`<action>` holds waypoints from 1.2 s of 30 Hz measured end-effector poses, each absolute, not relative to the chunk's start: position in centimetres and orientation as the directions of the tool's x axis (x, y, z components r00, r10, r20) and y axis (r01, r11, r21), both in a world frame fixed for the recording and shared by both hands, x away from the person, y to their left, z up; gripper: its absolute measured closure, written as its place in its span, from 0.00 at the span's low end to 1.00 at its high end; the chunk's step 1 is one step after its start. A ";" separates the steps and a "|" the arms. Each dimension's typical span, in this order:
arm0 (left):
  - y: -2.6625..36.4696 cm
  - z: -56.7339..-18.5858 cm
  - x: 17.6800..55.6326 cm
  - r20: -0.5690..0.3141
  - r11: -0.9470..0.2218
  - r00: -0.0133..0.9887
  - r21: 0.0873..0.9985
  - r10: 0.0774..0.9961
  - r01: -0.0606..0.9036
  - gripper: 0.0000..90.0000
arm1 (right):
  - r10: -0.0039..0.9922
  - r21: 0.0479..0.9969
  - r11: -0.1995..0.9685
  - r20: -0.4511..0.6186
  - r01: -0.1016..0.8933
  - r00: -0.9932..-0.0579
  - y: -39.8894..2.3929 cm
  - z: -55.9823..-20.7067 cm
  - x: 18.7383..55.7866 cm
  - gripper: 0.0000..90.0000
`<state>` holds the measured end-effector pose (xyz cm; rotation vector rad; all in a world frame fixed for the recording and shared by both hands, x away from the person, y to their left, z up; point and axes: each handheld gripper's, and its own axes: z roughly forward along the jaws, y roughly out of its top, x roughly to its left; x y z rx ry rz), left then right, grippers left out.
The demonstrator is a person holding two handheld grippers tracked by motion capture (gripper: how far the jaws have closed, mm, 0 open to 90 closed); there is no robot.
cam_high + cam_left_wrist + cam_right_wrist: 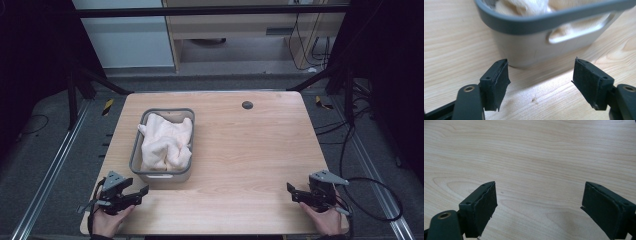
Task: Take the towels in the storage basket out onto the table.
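Waiting near the table's (240,150) front edge, both grippers hold their jaws apart and empty; next, the left gripper (137,192) must reach into the grey basket (136,150) for the cream towel (165,142), while the right gripper (295,192) rests well apart.

Two black grippers, left (141,194) and right (292,192), each topped with a grey three-cornered plate and trailing a black cable. Flat black pads (499,80) with ragged edges; brass-rimmed screw holes behind them.

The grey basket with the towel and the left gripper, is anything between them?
No. In the left gripper view, just bare wooden table lies between the open left gripper and the grey basket holding the cream towel.
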<state>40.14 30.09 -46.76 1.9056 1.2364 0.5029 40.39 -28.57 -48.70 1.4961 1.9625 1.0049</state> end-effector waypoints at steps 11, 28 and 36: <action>30.8 -45.2 39.7 -0.110 -0.163 0.433 0.821 0.895 0.547 0.36 | 0.953 0.790 0.128 0.070 0.600 -0.295 -28.4 -48.5 40.1 0.12; 30.5 -42.2 39.8 -0.082 -0.179 0.472 0.859 0.878 0.480 0.34 | 0.950 0.794 0.153 0.046 0.588 -0.308 -28.0 -48.7 39.7 0.13; 30.3 -41.3 40.3 -0.067 -0.200 0.490 0.859 0.869 0.472 0.34 | 0.951 0.788 0.155 0.044 0.596 -0.306 -27.9 -48.8 39.7 0.12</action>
